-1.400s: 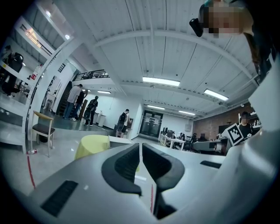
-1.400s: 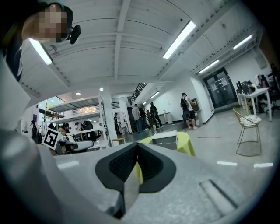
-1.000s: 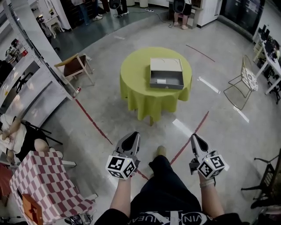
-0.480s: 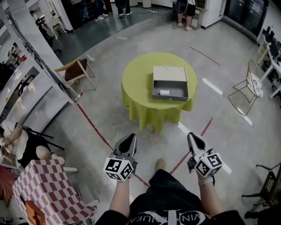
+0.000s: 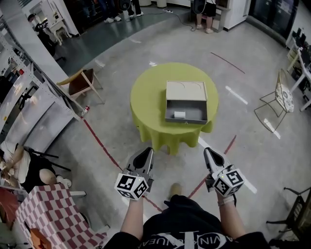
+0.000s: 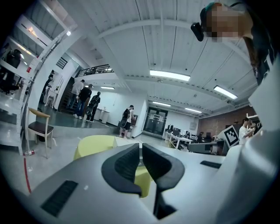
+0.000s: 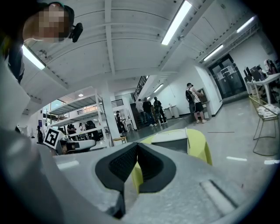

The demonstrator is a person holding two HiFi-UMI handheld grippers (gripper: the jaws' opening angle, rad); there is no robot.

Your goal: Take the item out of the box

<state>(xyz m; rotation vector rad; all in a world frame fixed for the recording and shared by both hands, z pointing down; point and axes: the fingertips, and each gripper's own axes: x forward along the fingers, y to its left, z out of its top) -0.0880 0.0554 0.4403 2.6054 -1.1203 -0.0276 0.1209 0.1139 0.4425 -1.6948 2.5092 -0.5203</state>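
Observation:
A round table under a yellow-green cloth [image 5: 150, 109] stands ahead of me on the concrete floor. On it lies an open grey box [image 5: 194, 118] with its lid [image 5: 186, 90] laid back. A small white item [image 5: 179, 115] rests inside, near the front wall. My left gripper [image 5: 146, 153] and right gripper [image 5: 208, 152] are held out level over the floor, short of the table, both shut and empty. In the left gripper view the jaws [image 6: 141, 146] meet in front of the table [image 6: 94, 146]. The right gripper [image 7: 137, 145] points just left of the table [image 7: 199, 144] and the box [image 7: 173, 142].
A wooden chair [image 5: 80, 80] stands left of the table, a wire chair [image 5: 279, 97] to the right. Shelving [image 5: 29, 92] runs along the left. A red-checked cloth [image 5: 53, 219] is at lower left. Red tape lines [image 5: 99, 141] cross the floor. People [image 5: 204, 9] stand far behind.
The table and box have come closer and sit lower in the head view. Both grippers have been carried forward toward it, still shut and side by side.

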